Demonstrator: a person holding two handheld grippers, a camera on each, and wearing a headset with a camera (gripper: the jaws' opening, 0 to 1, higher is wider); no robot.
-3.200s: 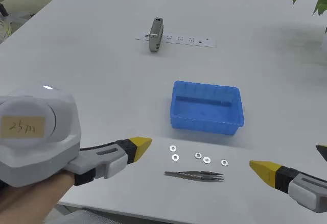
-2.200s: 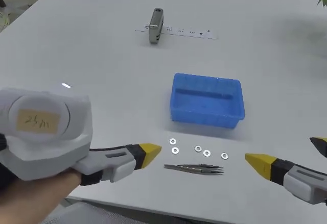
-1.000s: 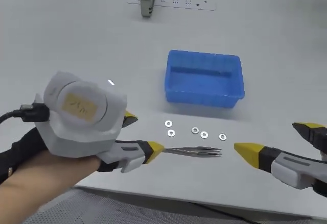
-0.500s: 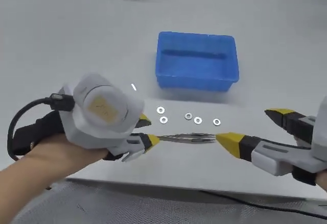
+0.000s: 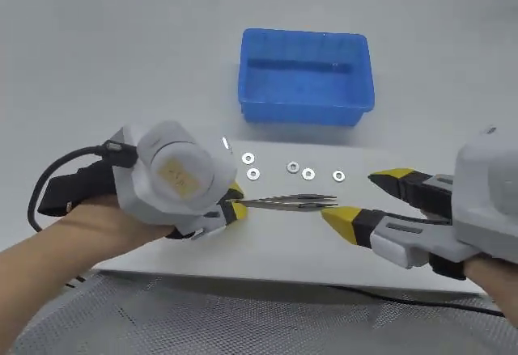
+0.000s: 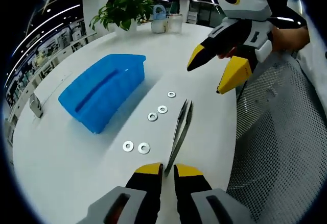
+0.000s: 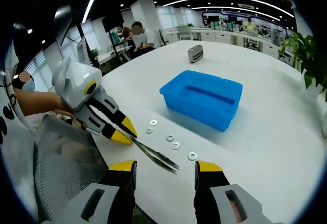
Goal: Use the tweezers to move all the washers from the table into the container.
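Where the head view looks straight down on the white worktop (image 5: 121, 64), the layout reads plainly. Five washers (image 5: 293, 166) lie in a loose line, with the blue container (image 5: 306, 76) behind them. The tweezers (image 5: 291, 201) lie flat in front, pointing toward the right hand-held gripper (image 5: 366, 197).

The left gripper view adds the grip itself. The left hand-held gripper (image 6: 167, 172) has its jaws set narrow, pinching the tweezers' back end between the yellow tips. The right gripper view gives the other side: the right jaws are spread wide, and the tweezers' points lie near their tips. That view also takes in a potted plant (image 7: 306, 50), a grey block (image 7: 194, 54) far back on the worktop, and people seated beyond.

Washers: small flat silver rings, all five on the worktop between the tweezers and the container. Two sit close together at the left hand-held gripper's end; three are strung out toward the right.

Tweezers: slim bare metal, with the two arms slightly parted at the far end.

Container: a dark band runs along the far inner wall; shadow or ridge, it cannot be told. Grey mesh (image 5: 243, 323) shows below the worktop edge, cut off by the frame.
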